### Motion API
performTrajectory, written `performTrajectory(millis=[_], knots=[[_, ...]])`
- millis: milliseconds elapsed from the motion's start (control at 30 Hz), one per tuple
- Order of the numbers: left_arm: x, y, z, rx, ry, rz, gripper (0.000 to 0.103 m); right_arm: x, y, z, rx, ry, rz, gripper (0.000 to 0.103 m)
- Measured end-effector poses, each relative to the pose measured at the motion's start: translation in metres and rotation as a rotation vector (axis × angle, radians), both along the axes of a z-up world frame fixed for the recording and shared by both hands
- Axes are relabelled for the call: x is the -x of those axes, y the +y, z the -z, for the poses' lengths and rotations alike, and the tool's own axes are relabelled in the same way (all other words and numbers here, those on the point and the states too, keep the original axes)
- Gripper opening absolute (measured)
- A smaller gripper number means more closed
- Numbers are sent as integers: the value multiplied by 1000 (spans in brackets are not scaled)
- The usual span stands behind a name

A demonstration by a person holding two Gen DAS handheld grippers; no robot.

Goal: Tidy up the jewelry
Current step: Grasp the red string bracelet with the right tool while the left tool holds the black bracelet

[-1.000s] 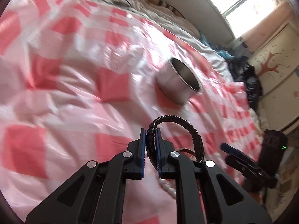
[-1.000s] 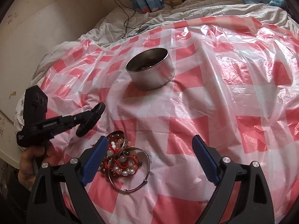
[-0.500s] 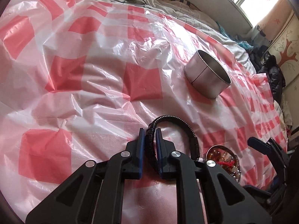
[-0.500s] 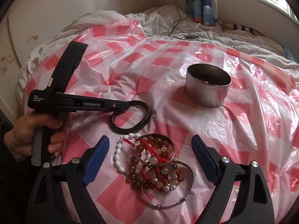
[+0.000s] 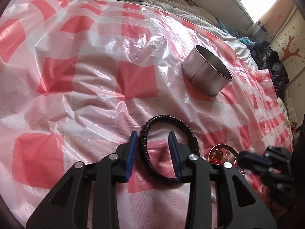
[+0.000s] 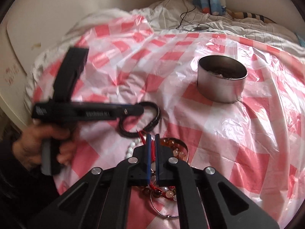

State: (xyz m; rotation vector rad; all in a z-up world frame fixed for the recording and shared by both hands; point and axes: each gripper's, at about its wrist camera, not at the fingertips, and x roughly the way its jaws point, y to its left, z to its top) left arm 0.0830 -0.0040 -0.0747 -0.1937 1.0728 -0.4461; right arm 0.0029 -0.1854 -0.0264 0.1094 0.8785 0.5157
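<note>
The black corded bracelet [image 5: 167, 147] lies flat on the pink-and-white checked plastic sheet [image 5: 95, 80], and the left gripper [image 5: 153, 152] stands over its near side with one stretch of the cord between the blue pads; its jaws have just been opening and the pads do not press on the cord. Just right of this bracelet lies the heap of beaded bracelets [image 6: 171, 171], with white, amber and red-thread pieces and a thin metal bangle [image 6: 164, 212] at its near edge. The right gripper [image 6: 152, 152] sits on this heap; its jaws have just been closing and are now together on a red thread bracelet [image 6: 152, 148]. Farther off and to the right, well apart from the heap, the round metal tin [image 6: 222, 80] stands upright with some items inside. A hand [image 6: 43, 143] holds the left gripper's handle.
</note>
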Motion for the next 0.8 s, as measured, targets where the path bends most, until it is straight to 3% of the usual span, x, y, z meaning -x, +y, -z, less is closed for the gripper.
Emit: performTrajectory(millis=[167, 200, 233, 267, 300, 333, 433, 500, 533, 600, 667, 733, 800], knots=[[2, -2, 0, -5, -5, 9, 35, -3, -25, -7, -180, 41, 28, 4], [2, -1, 0, -1, -4, 9, 36, -5, -24, -7, -165, 50, 36, 11], [1, -1, 0, 1, -3, 8, 36, -6, -22, -7, -142, 57, 37, 23], [2, -1, 0, 3, -3, 9, 37, -7, -19, -5, -131, 67, 27, 61], [1, -1, 0, 4, -4, 12, 38, -7, -16, -4, -106, 67, 30, 72], [1, -1, 0, 5, -4, 14, 39, -7, -11, -4, -83, 53, 22, 72], [2, -2, 0, 6, -5, 18, 41, -4, 0, -3, -9, 27, -10, 68], [2, -2, 0, 7, -5, 18, 42, -5, 7, 5, 54, 39, -24, 44], [2, -2, 0, 7, -4, 19, 42, -5, 12, 8, 87, 41, -35, 40], [2, -2, 0, 10, -4, 22, 44, -3, 23, 15, 175, 34, -64, 20], [2, -3, 0, 8, -6, 26, 46, -2, 29, 19, 210, 25, -79, 11], [3, -4, 0, 3, -9, 28, 46, -1, 25, 14, 187, 4, -60, 11], [3, -5, 0, -1, -14, 28, 46, -1, 10, 6, 80, -6, -28, 11]])
